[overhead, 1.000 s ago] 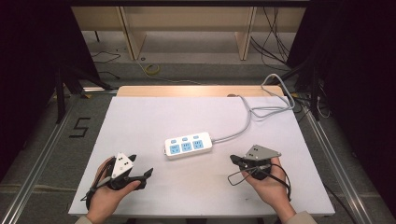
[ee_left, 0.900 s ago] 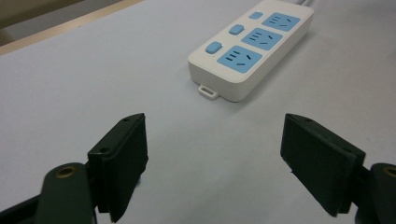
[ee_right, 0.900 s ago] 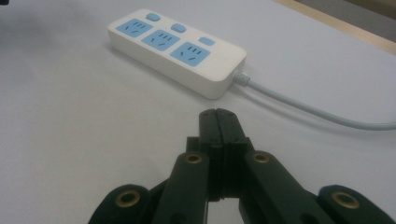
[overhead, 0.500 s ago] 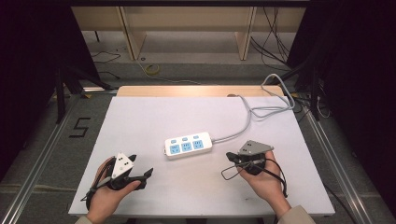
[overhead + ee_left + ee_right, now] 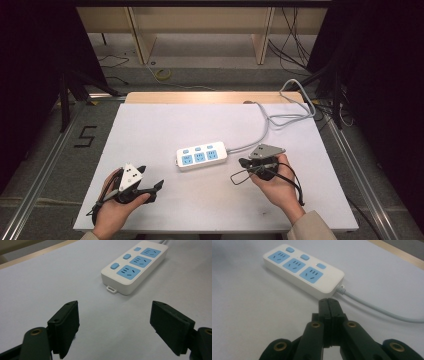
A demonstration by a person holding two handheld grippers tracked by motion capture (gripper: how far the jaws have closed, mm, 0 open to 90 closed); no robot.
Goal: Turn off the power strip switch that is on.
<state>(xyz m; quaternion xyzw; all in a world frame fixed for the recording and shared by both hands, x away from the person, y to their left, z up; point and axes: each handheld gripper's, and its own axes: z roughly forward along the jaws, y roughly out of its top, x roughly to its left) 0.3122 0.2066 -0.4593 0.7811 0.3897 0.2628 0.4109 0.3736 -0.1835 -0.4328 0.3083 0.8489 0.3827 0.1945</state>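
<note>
High view, glossy white rounded power strip [image 5: 202,157], matte table [image 5: 150,130], left tongs [image 5: 150,186] spread wide, right tongs [image 5: 243,163] clenched empty.

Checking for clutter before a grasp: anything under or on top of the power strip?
The power strip lies flat on the white table, top bare: three blue sockets, three blue switches. Its grey cable exits the right end. Its underside is hidden.
</note>
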